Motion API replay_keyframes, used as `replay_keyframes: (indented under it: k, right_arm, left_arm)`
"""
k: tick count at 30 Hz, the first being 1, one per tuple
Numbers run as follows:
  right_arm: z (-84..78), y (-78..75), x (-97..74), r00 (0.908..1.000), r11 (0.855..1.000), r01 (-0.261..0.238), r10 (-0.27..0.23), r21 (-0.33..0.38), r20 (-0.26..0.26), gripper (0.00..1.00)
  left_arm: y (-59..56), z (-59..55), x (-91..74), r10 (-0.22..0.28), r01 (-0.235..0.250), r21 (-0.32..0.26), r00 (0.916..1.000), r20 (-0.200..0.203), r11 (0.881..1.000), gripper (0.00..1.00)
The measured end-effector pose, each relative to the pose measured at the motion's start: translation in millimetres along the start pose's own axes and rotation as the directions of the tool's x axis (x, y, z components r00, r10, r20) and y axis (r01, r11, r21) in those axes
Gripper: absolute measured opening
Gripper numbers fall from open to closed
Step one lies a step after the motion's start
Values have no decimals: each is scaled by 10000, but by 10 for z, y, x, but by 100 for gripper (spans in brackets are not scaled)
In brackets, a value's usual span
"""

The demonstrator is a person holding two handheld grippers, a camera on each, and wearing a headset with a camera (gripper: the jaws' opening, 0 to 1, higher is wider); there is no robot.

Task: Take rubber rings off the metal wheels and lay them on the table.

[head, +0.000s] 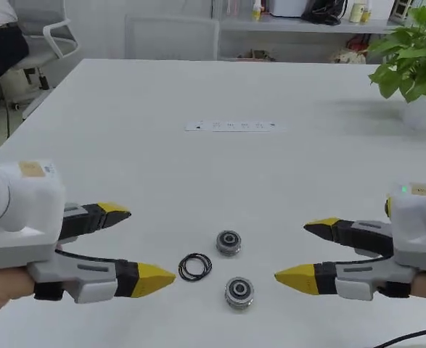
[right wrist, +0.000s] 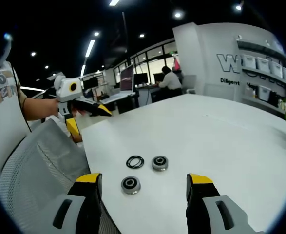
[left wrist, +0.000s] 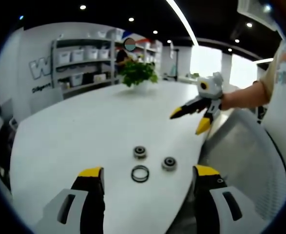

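1. The left claw (head: 144,246) and the right claw (head: 294,251) both hang released just above the worktop (head: 198,174). Their jaws are spread wide and grasp nothing, one claw on either side of the parts.
2. Between them lie the far wheel (head: 228,243) and the near wheel (head: 239,291), close together but apart.
3. Just beside the wheels, on the left claw's side, are the rubber rings (head: 195,266). They look like two thin black loops overlapping, flat on the worktop and touching neither wheel.
4. Whether a ring sits in either wheel's groove is too small to tell. The dark bands on the wheels may be rubber or only the bearing face.
5. If one remains, I judge the step goes best with one claw pinning the wheel across its rim and gripping lightly so it cannot skid.
6. The other claw would then slip a single jaw tip under the ring at the edge. Rolling the ring over the rim looks safer than pulling it straight, since stretched rubber may snap away.
7. Each wheel lies on its flat face with its bore pointing straight up.
8. Wheels and rings are round, so none has a long axis across the worktop, and a claw can approach from any side.
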State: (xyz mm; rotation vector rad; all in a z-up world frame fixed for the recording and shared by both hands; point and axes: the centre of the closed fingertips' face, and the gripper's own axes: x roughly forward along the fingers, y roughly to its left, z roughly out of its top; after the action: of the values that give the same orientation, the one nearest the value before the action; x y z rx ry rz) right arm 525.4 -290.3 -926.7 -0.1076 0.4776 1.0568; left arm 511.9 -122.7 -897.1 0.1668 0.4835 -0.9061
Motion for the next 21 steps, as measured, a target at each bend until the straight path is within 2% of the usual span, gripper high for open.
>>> replay_keyframes:
  k: [5, 12, 21]
  right_arm:
    - [-26, 3, -69, 9998, 9999, 151, -150, -31, 91, 71]
    - [-54, 45, -160, 9993, 9992, 379, -378, -144, 80, 76]
    - [-56, 20, -261, 9971, 9957, 753, -758, -549, -68, 78]
  left_arm:
    - [-6, -30, -30, 100, -100, 40, 9999, -27, 9999, 76]
    - [-42, -32, -102, 260, -259, -81, 9996, 146, 9996, 76]
    - [-47, -39, -156, 423, -422, -56, 9989, 218, 9991, 76]
